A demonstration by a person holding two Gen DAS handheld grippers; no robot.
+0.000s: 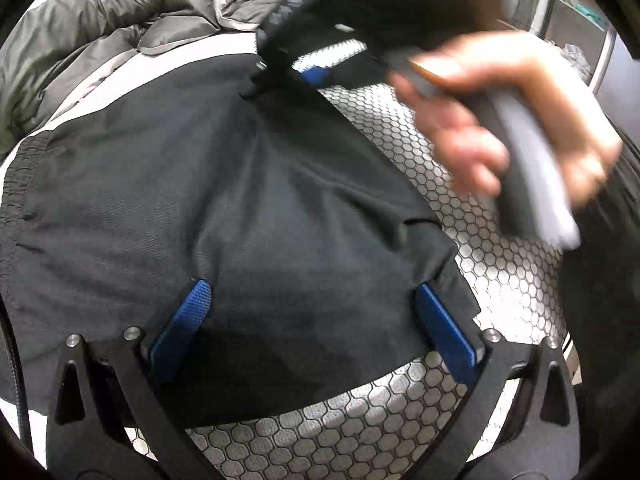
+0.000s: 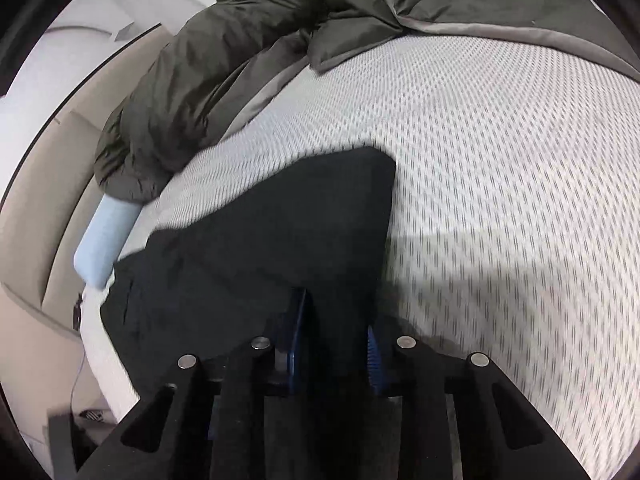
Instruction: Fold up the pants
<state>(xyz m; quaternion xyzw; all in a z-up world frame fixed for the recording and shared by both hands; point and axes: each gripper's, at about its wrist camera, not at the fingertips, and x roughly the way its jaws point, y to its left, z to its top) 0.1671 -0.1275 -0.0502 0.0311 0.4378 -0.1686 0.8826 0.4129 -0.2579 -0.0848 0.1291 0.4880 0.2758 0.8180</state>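
So the pants [image 1: 224, 208] are black, thin woven stuff, lying spread on the honeycomb-pattern mattress [image 1: 500, 264], with a grey-green puffy duvet [image 1: 80, 20] bunched up beyond them. Elastic waistband [image 1: 12, 200] sits at the far left edge of the pants.

Left gripper [image 1: 316, 320] hangs right over the pants' near hem with its blue pads [image 1: 188, 320] spread wide, fabric under them but nothing pinched. Right gripper [image 2: 336, 344], seen from its own camera, has its jaws drawn close on a bunch of the black cloth, so I'd call that a grip on the pants. From the left view it's at the pants' far edge, a hand [image 1: 512, 120] wrapped round its handle, all pretty blurred.

Handling-wise: my guess is light, floppy, a bit slick, zero stiffness, not fragile. It'll sag and drag wherever it isn't held. I'd pinch corners or the hem edge, both layers together, and the waistband is probably the grippiest spot.
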